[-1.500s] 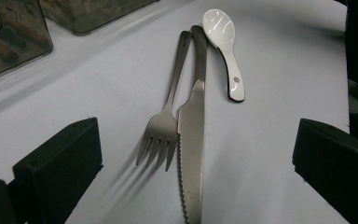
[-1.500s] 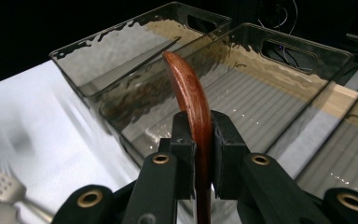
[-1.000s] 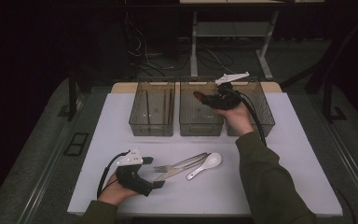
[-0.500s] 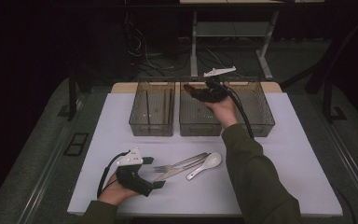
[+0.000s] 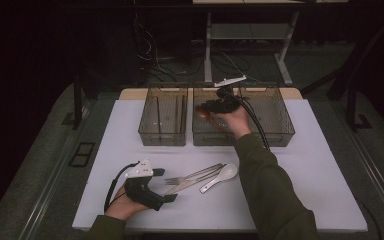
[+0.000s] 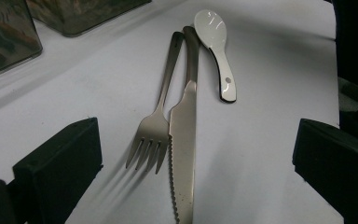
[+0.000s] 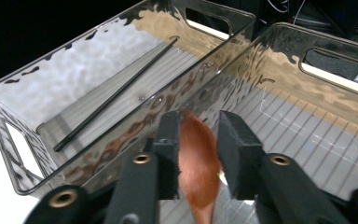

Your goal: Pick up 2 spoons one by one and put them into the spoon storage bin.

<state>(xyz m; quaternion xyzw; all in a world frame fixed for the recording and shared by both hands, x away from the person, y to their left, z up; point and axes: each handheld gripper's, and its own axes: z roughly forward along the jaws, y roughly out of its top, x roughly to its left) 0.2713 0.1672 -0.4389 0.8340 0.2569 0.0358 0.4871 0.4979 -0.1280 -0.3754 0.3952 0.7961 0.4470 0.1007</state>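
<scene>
**A brown spoon at the point of release over the middle bin**

A reddish-brown wooden spoon [image 7: 196, 163] sits between the jaws of the right gripper [image 7: 198, 144], bowl end up. One pad appears to touch it while a sliver of space shows at the other. The jaws have just been opening with the spoon between them, so the grip looks loosened rather than firm, probably to let the spoon drop. In the high view, the right gripper [image 5: 211, 109] hangs over the middle bin [image 5: 215, 137] of three clear plastic bins along the far edge of the white table [image 5: 320, 190]. The low hold suggests the spoon is meant to land inside without bouncing.

The left bin [image 7: 42, 149] already holds a thin black stick, perhaps a chopstick [image 7: 114, 95], lying along its ribbed floor. The right bin [image 5: 275, 120] looks empty. Each bin appears to take one kind of utensil.

Near the front edge of the table, a metal fork [image 6: 156, 126], a serrated metal knife [image 6: 184, 140] and a white ceramic spoon [image 6: 216, 46] lie side by side, fork and knife touching, the white spoon just beside them. The left gripper [image 5: 167, 192] rests on the table by the fork's tines, jaws spread wide and holding nothing, seemingly waiting to take the next piece.
</scene>
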